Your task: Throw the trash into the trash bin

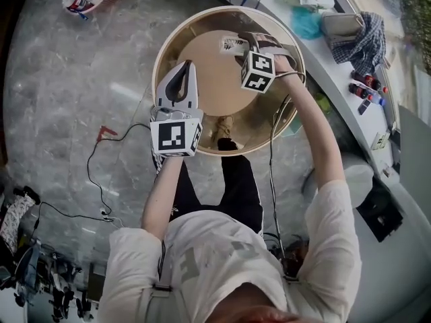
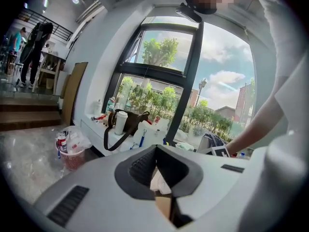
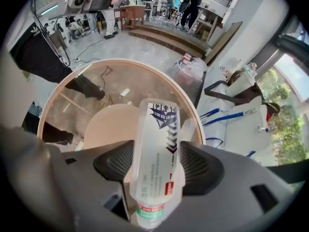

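As right gripper [image 3: 155, 164] reaches over trash bin [image 1: 202, 13], it clamps a bottle [image 3: 157, 129]

Clear btl [image 3: 157, 153], tilted over round bin [image 1: 174, 49]

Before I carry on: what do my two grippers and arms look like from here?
The left gripper and right gripper both have pale grey plastic bodies with black ribbed jaw pads. Each carries a white cube printed with black square markers: left cube, right cube. A thin black cable runs from the right one. The person wears a white short-sleeved shirt.
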`<state>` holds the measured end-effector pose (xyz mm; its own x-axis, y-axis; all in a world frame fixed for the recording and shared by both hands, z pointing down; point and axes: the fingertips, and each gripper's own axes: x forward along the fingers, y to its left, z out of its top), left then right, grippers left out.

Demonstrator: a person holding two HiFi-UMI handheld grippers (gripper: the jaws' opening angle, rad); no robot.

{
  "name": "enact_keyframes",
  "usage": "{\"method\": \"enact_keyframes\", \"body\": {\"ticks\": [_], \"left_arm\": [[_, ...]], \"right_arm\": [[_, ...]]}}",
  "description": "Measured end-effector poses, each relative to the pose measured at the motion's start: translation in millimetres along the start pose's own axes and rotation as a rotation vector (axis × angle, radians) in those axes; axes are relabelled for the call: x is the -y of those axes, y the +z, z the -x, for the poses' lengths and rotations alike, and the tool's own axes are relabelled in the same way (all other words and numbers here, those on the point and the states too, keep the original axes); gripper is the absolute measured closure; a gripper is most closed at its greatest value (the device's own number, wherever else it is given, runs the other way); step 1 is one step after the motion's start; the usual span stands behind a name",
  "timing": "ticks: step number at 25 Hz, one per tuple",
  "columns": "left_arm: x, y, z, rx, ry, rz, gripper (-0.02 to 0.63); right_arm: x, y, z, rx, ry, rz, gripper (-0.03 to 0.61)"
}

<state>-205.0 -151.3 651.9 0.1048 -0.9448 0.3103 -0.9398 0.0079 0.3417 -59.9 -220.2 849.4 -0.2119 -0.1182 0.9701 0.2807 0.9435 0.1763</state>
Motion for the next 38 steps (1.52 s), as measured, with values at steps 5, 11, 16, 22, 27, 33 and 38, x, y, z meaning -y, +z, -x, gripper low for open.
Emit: {"method": "enact_keyframes", "body": {"ticks": [5,11,16,22,27,33,38], "left_arm": [[2.8,62.1,5.1,0.041,-0.03,-0.04,0.603],[30.2,182.9,18.0,0.173,-0.077,-0.098,0.603],[75.9,283.2,60.0,0.337,-0.122,-0.099,0.603],[121.8,371.4,90.6,0.515,-0.178,-0.209,0.603],[154.4,382.9,129.8,0.568,-0.196,-0.289,0.603],[165.4,379.2,140.3,0.573,-0.206,-0.29,0.603],[179.2,376.5,142.3,0.559,-0.254,-0.311,0.603]], "right_arm": [[33.8,53.9,83.5,0.148,-0.116,-0.138,0.273],[92.7,120.8,243.5,0.377,-0.393,-0.414,0.273],[104.2,151.8,388.8,0.64,-0.63,-0.703,0.273],[100.0,170.3,526.0,0.926,-0.902,-0.868,0.273],[66.7,159.1,591.1,1.048,-1.028,-0.898,0.273],[42.1,145.8,609.3,1.045,-1.09,-0.886,0.273],[31.5,130.0,611.4,1.025,-1.127,-0.933,0.273]]}}
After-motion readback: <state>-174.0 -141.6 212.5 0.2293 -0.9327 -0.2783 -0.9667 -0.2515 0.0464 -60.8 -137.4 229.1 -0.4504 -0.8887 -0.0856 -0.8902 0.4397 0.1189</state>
